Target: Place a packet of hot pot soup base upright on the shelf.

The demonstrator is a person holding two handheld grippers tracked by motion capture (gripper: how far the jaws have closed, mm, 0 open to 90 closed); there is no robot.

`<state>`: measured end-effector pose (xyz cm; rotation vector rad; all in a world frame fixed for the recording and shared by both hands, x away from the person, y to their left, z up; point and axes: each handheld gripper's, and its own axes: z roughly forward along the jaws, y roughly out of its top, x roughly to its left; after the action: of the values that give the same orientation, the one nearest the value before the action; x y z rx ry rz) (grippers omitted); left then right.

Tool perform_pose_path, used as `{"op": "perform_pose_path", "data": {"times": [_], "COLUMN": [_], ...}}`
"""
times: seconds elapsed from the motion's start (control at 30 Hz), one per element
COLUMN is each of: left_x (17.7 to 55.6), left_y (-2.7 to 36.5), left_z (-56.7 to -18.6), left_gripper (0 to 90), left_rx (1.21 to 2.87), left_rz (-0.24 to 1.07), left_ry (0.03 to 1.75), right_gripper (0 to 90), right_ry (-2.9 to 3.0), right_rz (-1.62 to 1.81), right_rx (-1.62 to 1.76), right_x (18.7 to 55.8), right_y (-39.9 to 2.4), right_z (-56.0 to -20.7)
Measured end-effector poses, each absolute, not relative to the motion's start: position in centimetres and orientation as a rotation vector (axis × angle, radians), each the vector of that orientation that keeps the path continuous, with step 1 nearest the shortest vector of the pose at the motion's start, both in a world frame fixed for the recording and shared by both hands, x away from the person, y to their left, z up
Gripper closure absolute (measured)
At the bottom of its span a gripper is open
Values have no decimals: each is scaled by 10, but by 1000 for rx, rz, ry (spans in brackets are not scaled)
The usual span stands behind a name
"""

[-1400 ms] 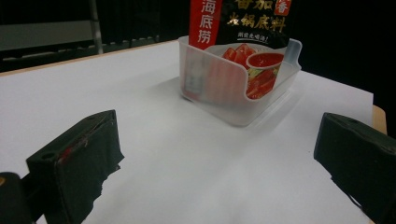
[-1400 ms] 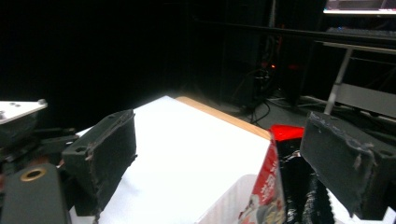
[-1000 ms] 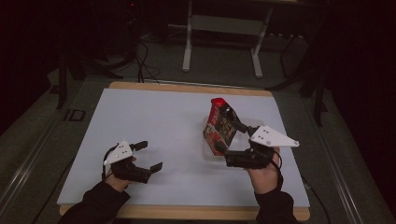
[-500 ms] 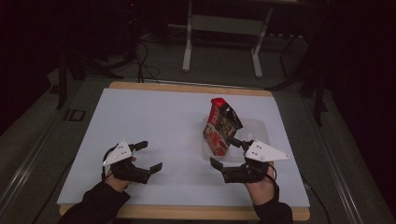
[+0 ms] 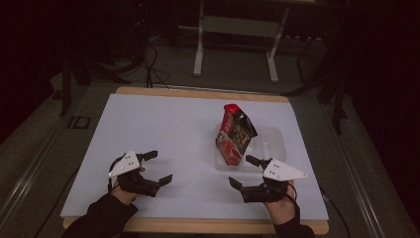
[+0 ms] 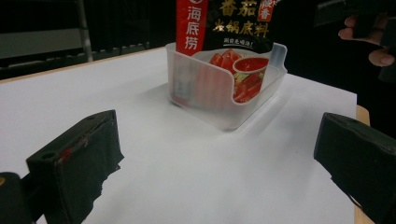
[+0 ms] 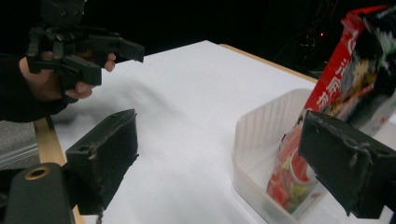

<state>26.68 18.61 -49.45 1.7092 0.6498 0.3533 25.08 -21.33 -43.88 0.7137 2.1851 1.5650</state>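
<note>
One red pouch (image 5: 235, 134) upright in one clear tray (image 5: 271, 144), two wide-spread, empty grippers nearby.

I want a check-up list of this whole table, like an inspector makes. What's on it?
Surface: white table top with a wooden edge.
Job's things: red and black food packet standing tilted in a clear plastic tub.
Clutter: nothing seen.
Grippers: left gripper open, holding nothing; right gripper open, holding nothing, near the tub.
Cables: dark cables on the floor behind the table.
Surroundings: dim room, white metal frame behind.
</note>
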Motion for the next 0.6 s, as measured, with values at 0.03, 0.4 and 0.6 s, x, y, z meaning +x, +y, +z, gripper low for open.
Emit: {"op": "perform_pose_path", "data": {"times": [0.03,0.4,0.6], "left_x": [267,266,265], "left_y": [186,186,186], "left_z": [-494,-495,-496], "left_gripper": [10,10,10], "left_rx": [1711,1714,1716], "left_rz": [351,349,345], "left_ry": [651,646,638], "right_gripper": [120,120,120], "right_ry": [2187,2195,2200], "right_rz": [1561,1482,1441], "right_rx": [715,745,756], "right_x": [251,246,244], "right_y": [-215,-228,-236], "right_z": [-440,-455,-460]}}
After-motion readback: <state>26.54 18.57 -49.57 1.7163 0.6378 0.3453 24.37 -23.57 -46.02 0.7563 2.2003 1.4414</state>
